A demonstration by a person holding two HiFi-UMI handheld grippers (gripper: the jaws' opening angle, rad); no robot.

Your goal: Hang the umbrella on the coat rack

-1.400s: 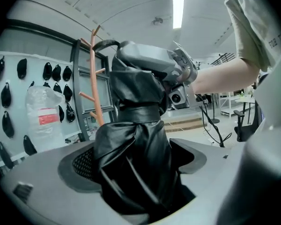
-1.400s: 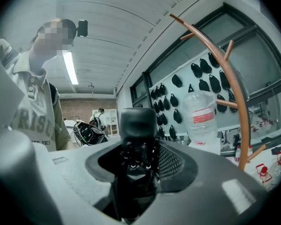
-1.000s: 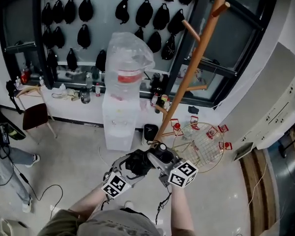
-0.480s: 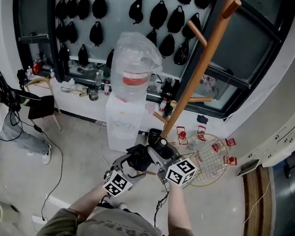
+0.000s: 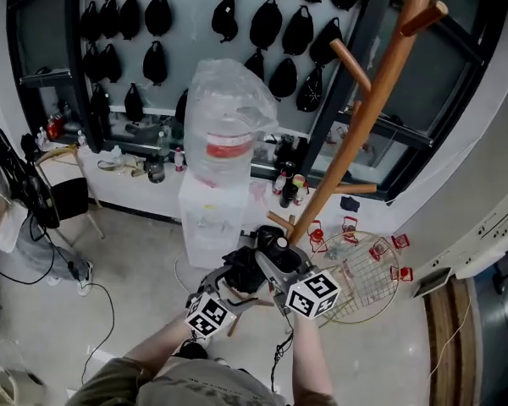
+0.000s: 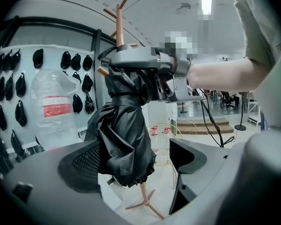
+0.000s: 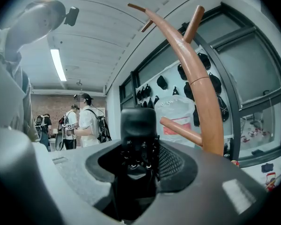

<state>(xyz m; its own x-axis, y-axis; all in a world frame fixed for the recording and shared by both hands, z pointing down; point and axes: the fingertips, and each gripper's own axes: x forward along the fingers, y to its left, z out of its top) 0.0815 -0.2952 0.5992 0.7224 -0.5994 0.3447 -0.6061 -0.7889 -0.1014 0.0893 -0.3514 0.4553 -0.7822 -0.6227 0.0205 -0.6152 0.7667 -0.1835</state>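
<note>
The folded black umbrella hangs by its upper end from my right gripper, which is shut on it; in the right gripper view its black end sits clamped between the jaws. My left gripper is beside it at the left. In the left gripper view the umbrella's cloth hangs between the left gripper's wide jaws, with the right jaw clear of it. The wooden coat rack rises just behind and to the right, with its pegs close to the right gripper.
A water dispenser with a plastic-wrapped bottle stands left of the rack. A round wire basket lies on the floor at the rack's right. Black bags hang on the back wall. A person stands at the far left.
Both grippers and the umbrella have moved closer to the coat rack, which now stands larger and higher in the head view. The grip on the umbrella looks unchanged.
</note>
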